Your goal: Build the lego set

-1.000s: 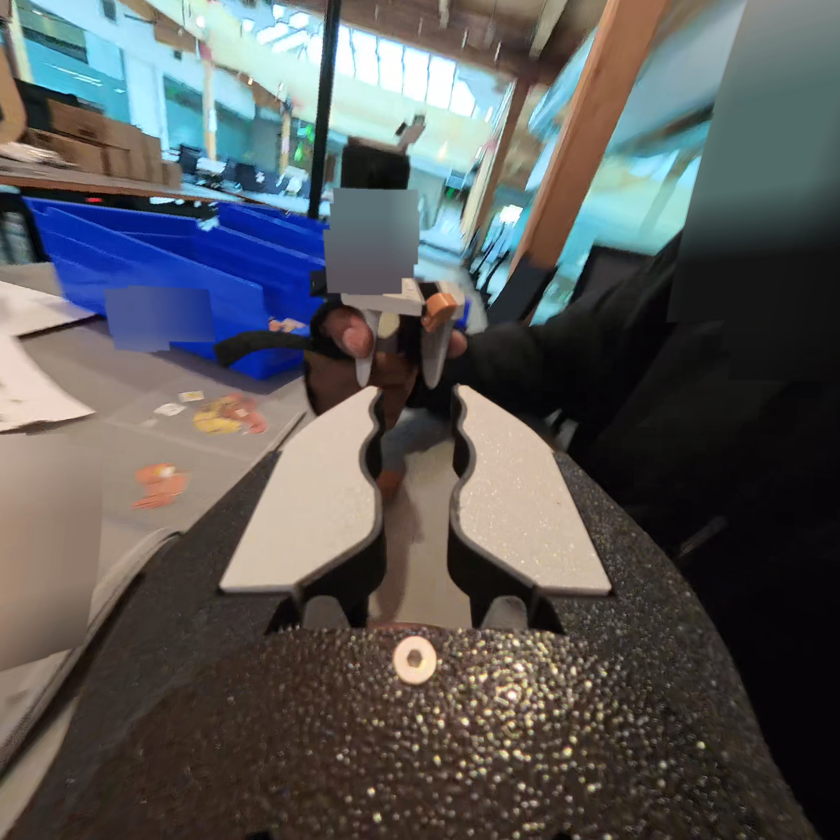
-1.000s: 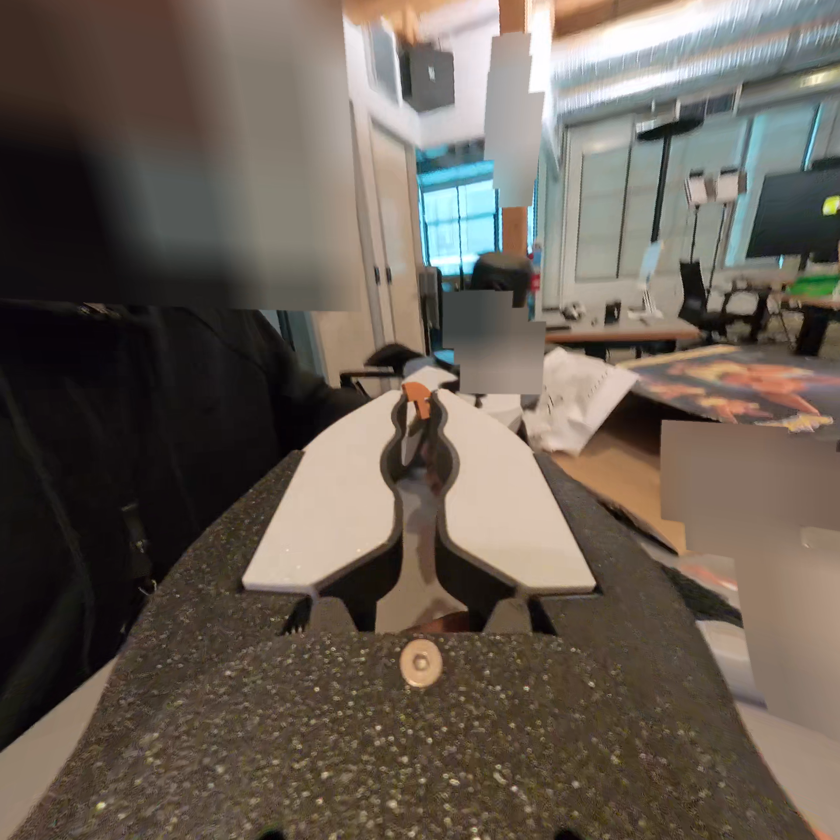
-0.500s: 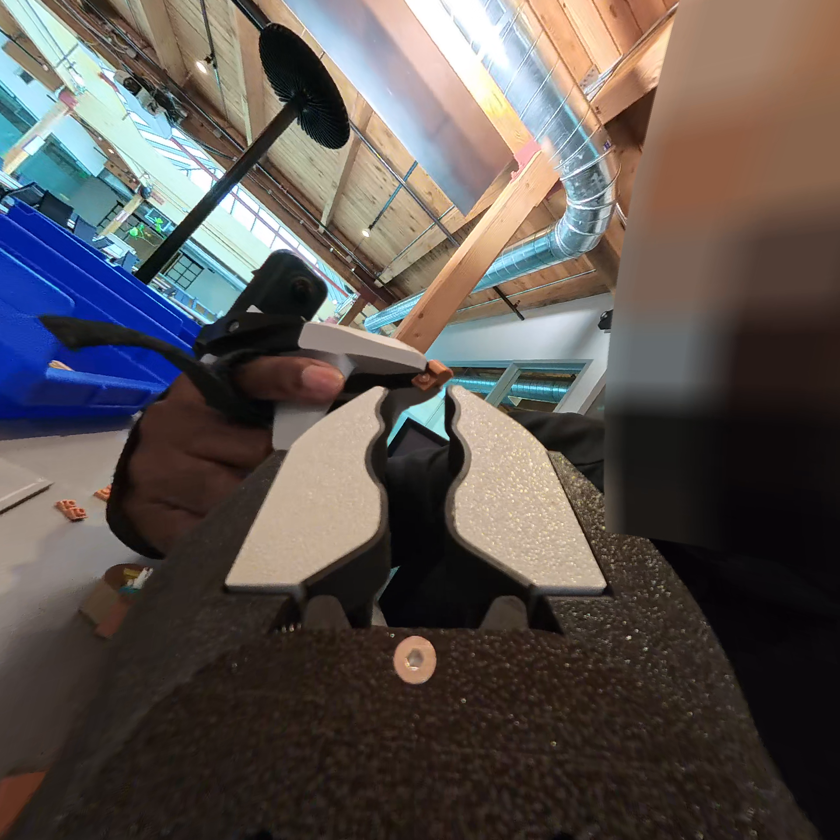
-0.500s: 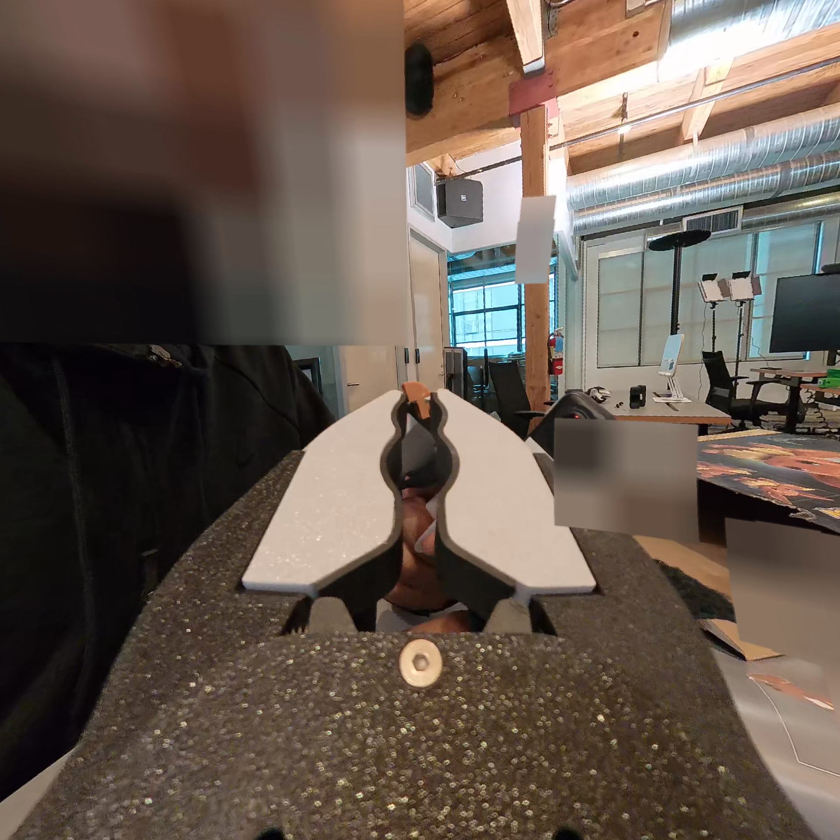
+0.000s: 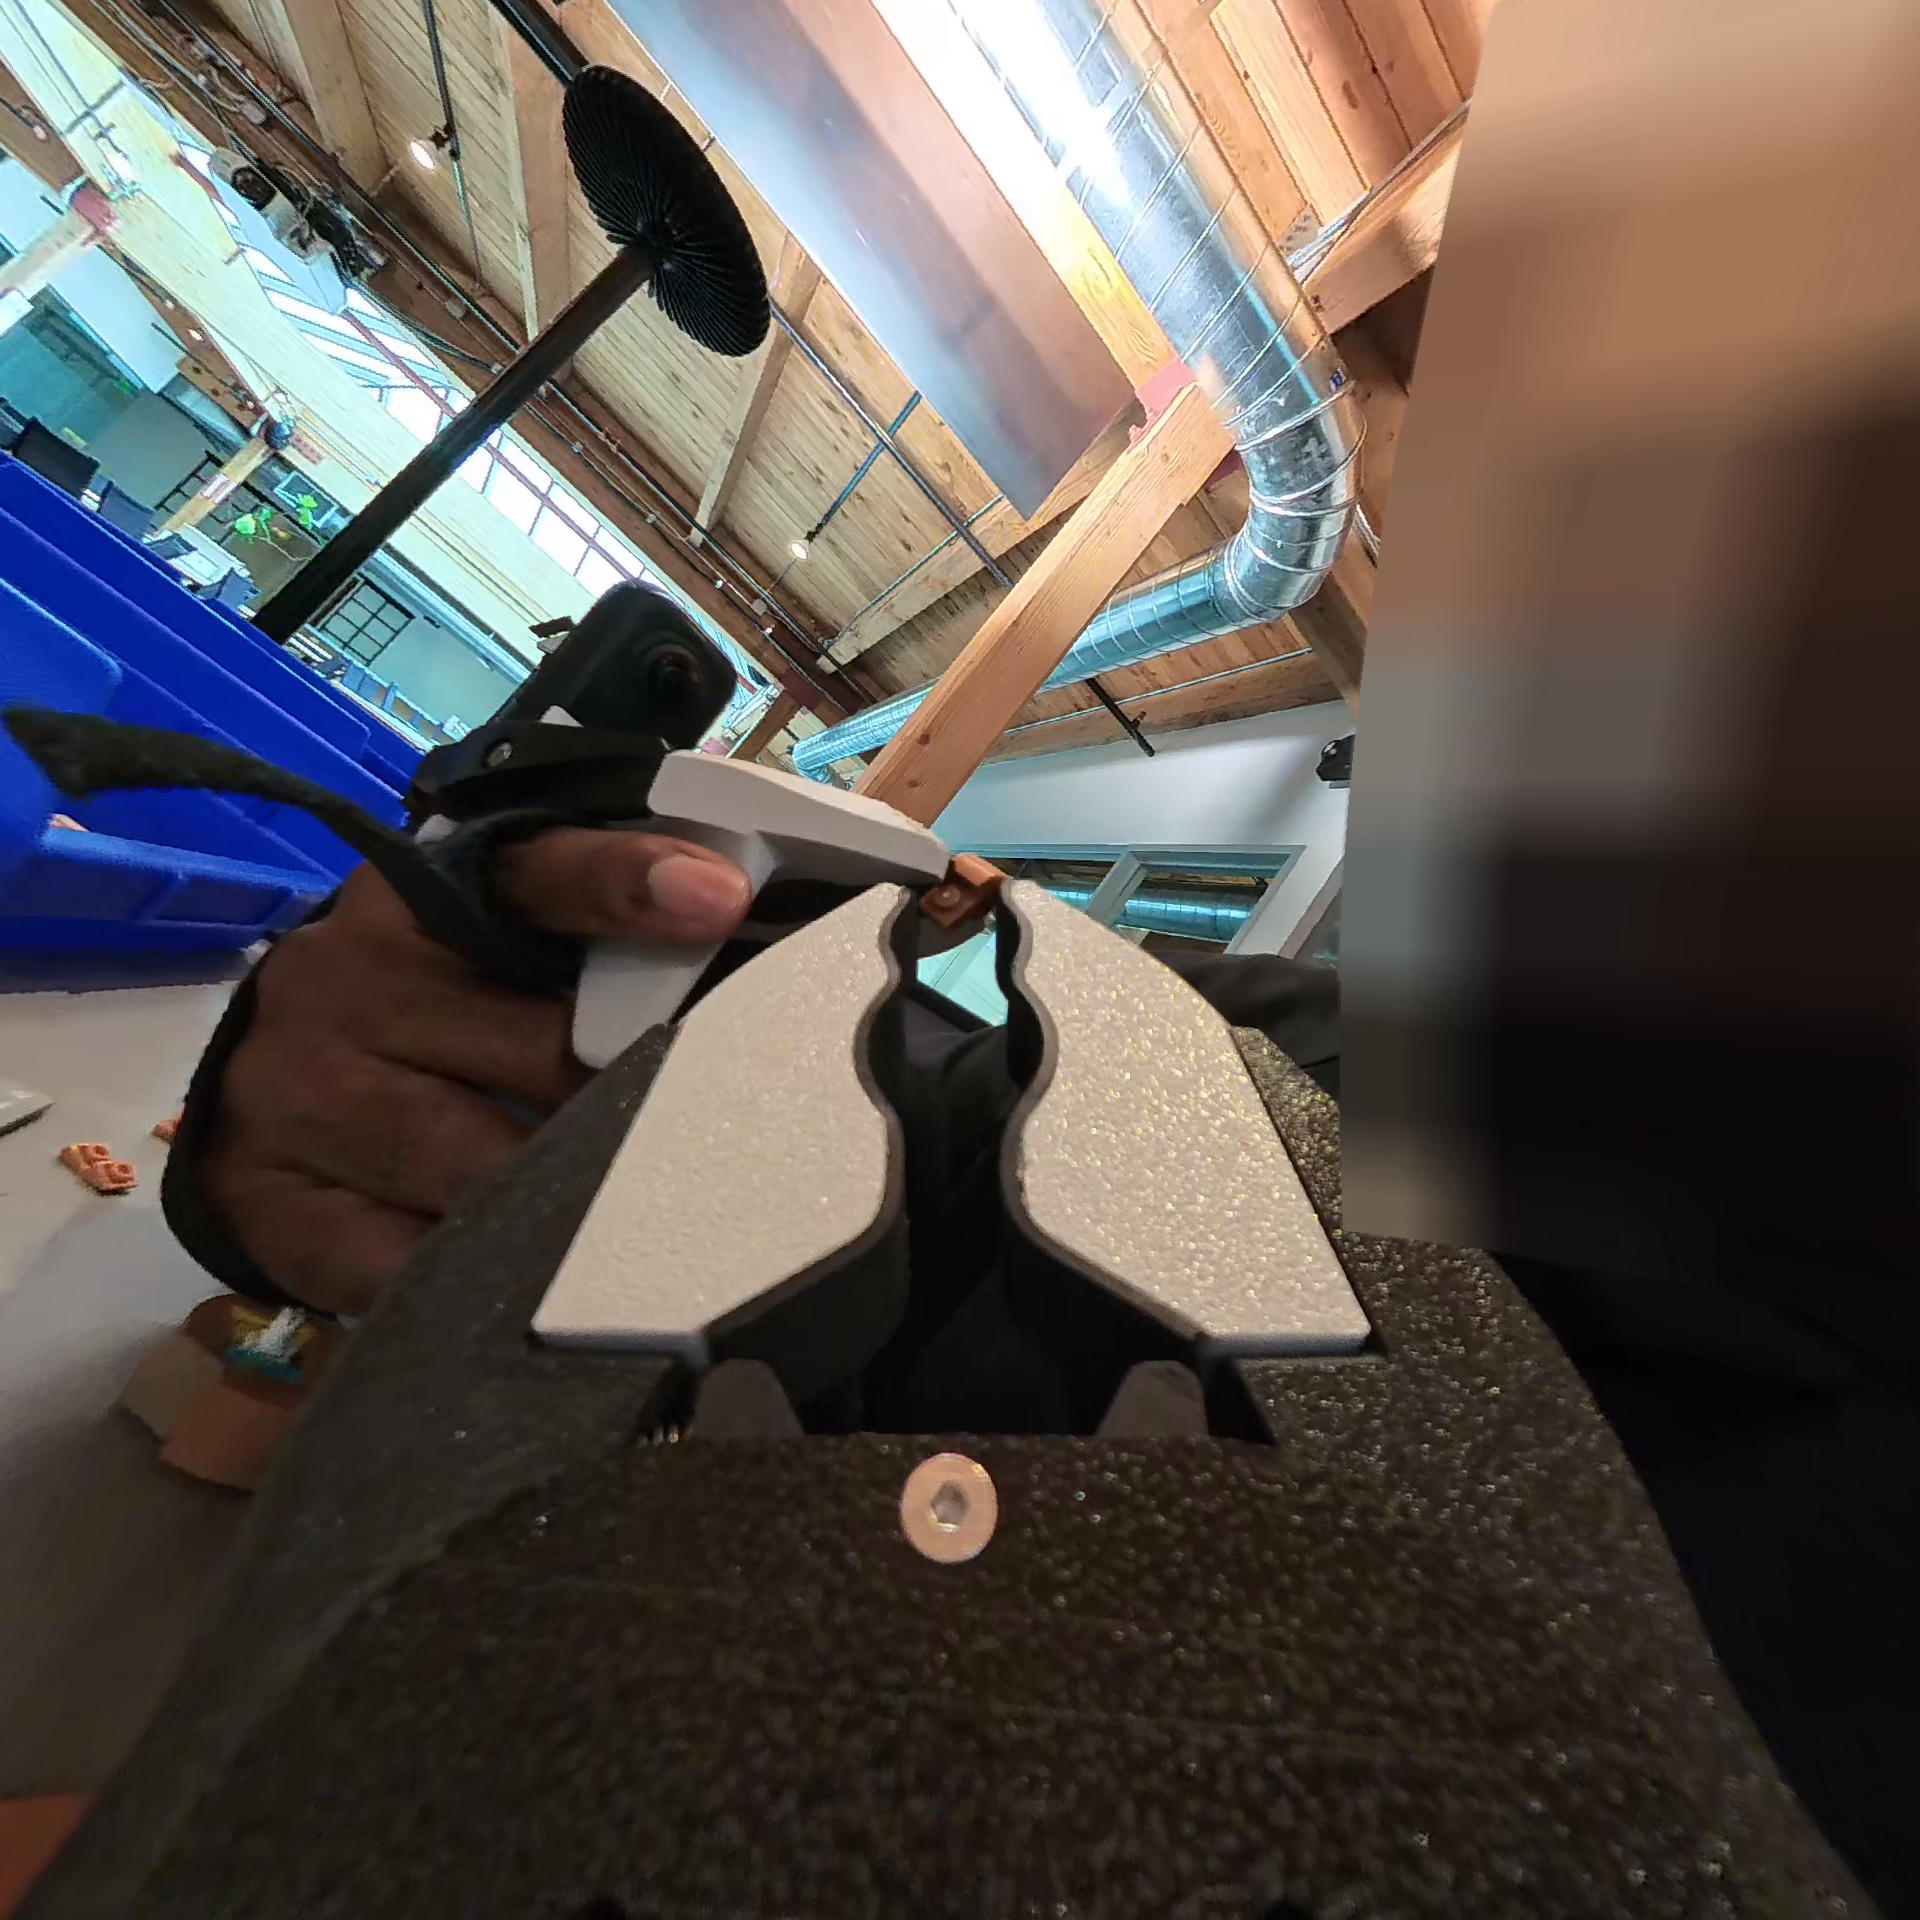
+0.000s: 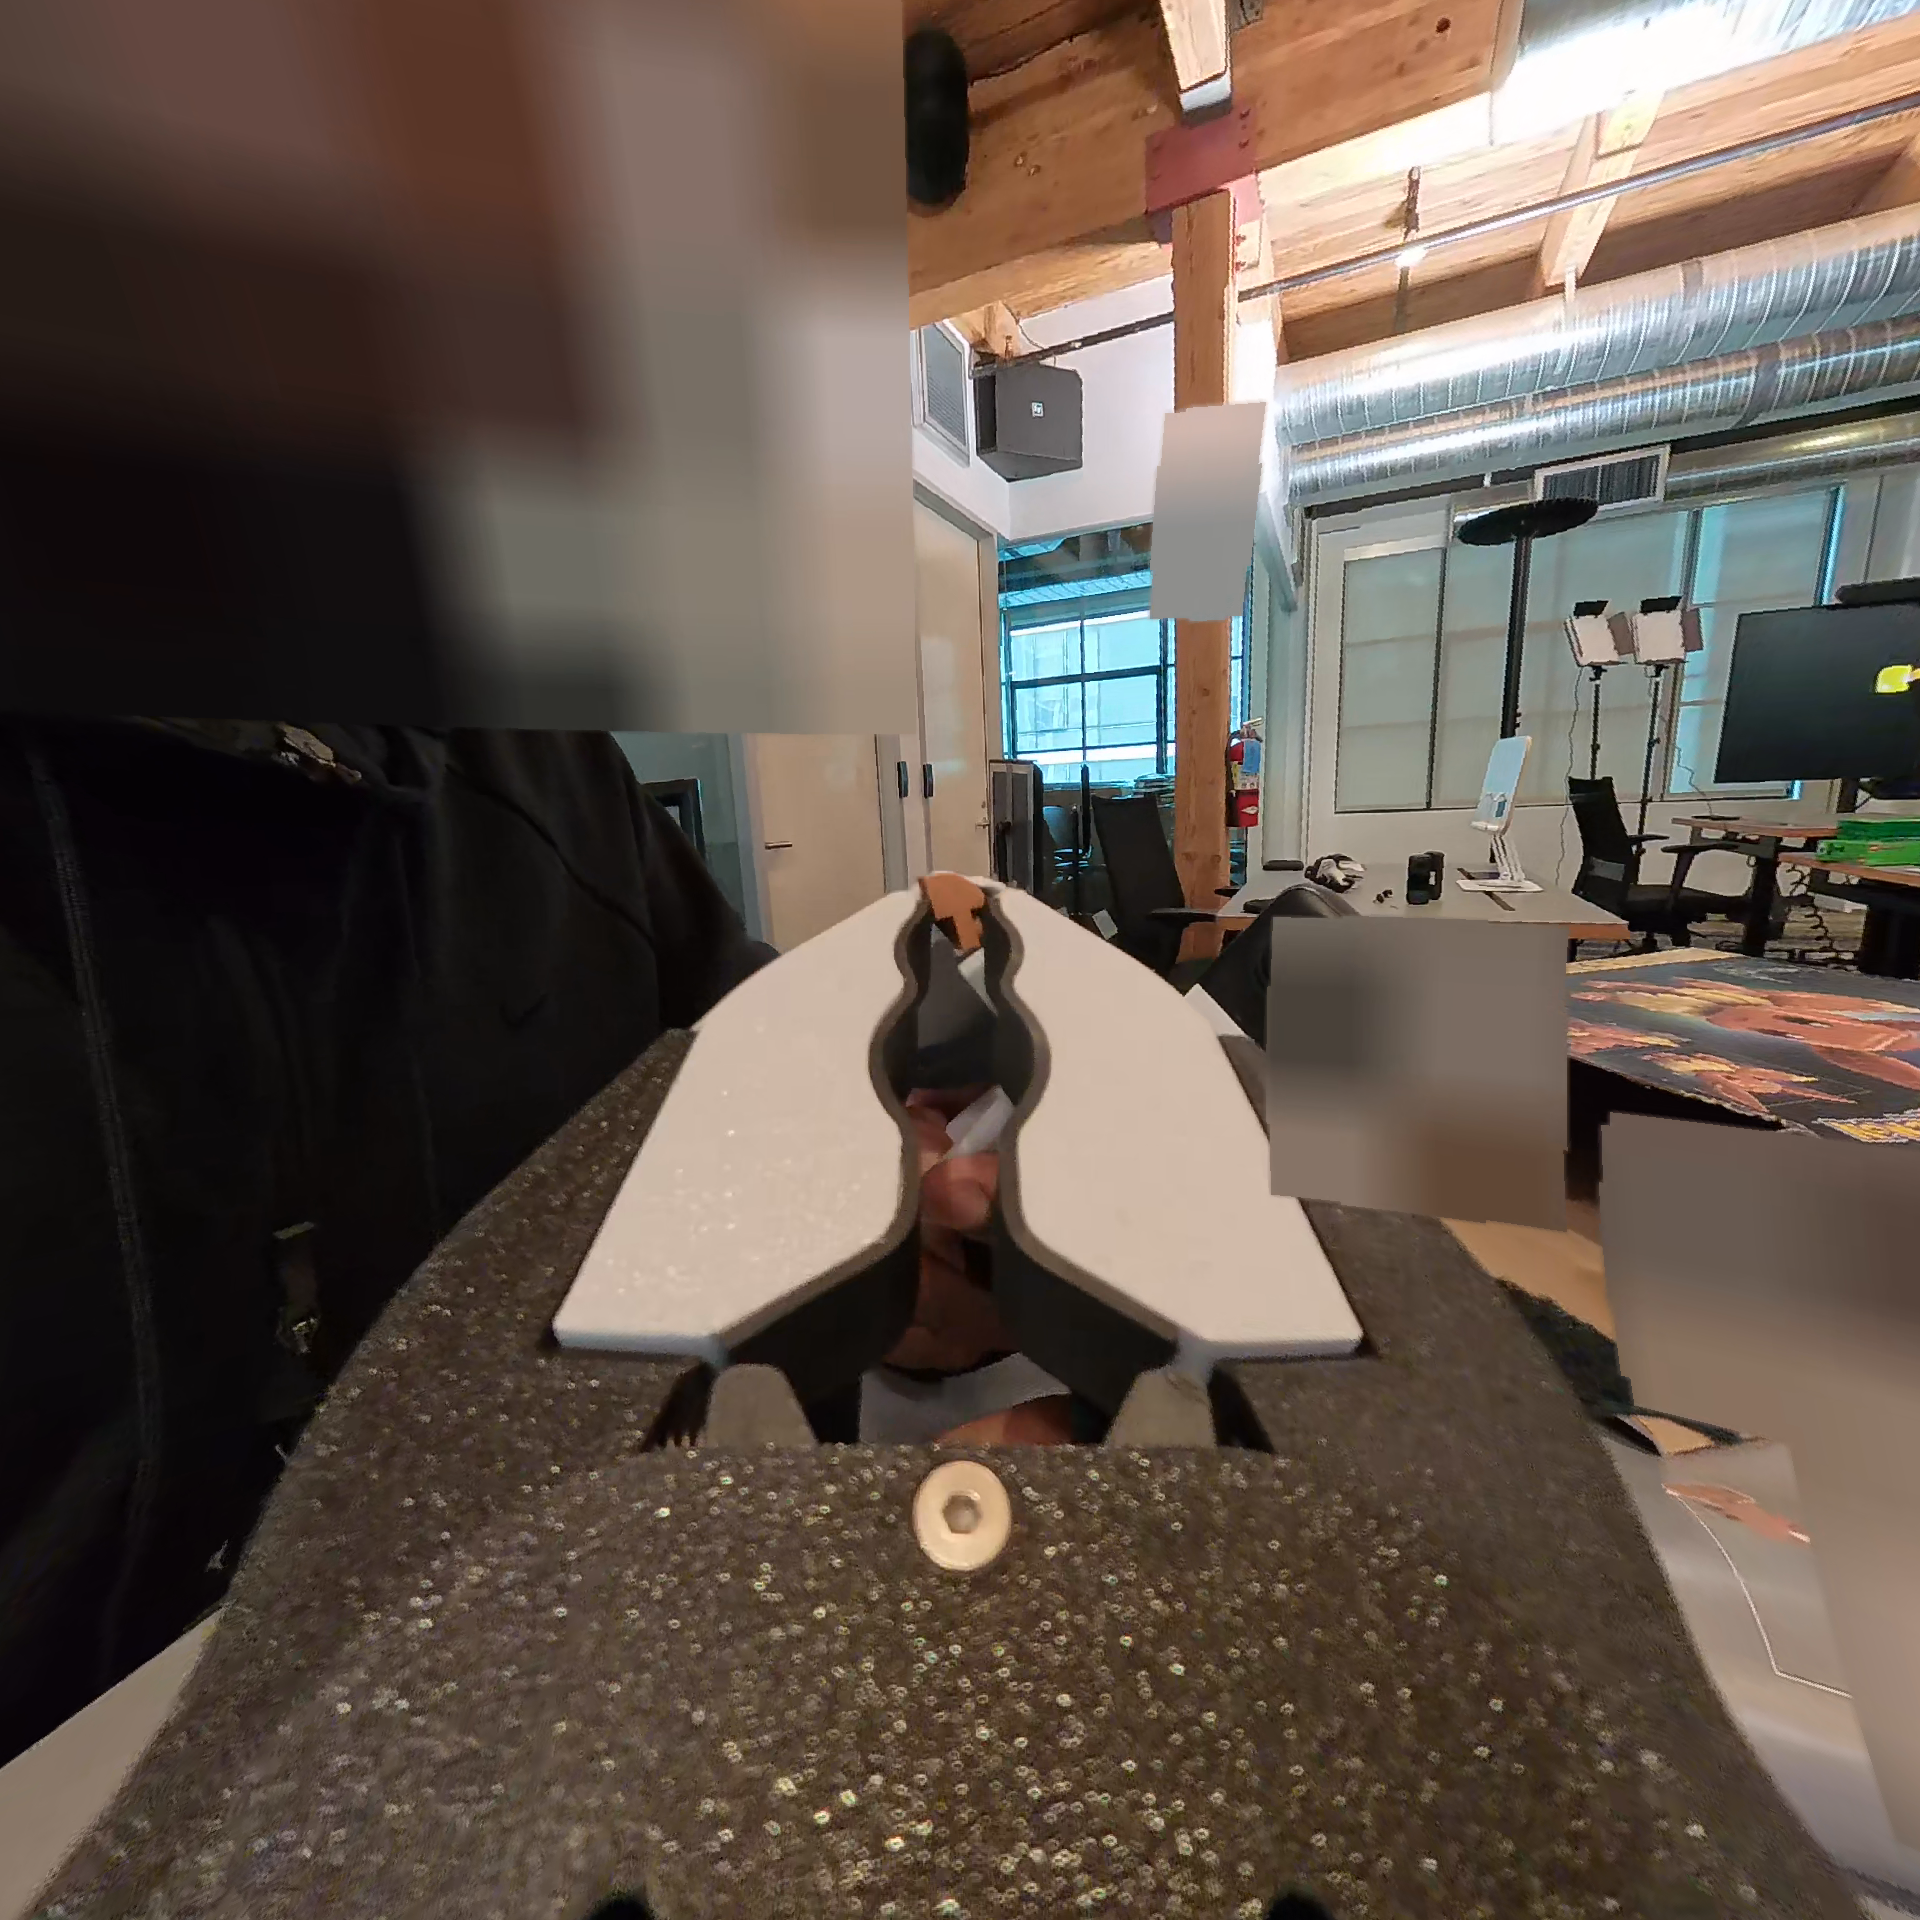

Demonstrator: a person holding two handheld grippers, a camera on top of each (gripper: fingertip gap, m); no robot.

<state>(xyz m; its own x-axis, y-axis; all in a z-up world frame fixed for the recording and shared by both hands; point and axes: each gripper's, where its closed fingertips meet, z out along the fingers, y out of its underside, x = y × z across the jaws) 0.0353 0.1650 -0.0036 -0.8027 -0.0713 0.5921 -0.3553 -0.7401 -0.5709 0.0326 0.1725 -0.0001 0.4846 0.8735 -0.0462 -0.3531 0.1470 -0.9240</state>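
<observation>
Brick (image 5: 961, 906), small, flat and orange-brown with a round stud, lies slantwise. Right tool (image 6: 954, 914) pinches it; the left tool (image 5: 951, 914), narrow, brackets its free end, contact unclear.

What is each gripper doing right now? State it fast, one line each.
Left gripper: fingers narrowed around the small orange-brown brick; contact cannot be told.
Right gripper: fingers shut on that same brick.

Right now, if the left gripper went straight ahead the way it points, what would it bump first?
Probably the small orange-brown piece at its tips, pinched by the right gripper. Past it is open air and a far wall; depth is hard to judge.
</observation>
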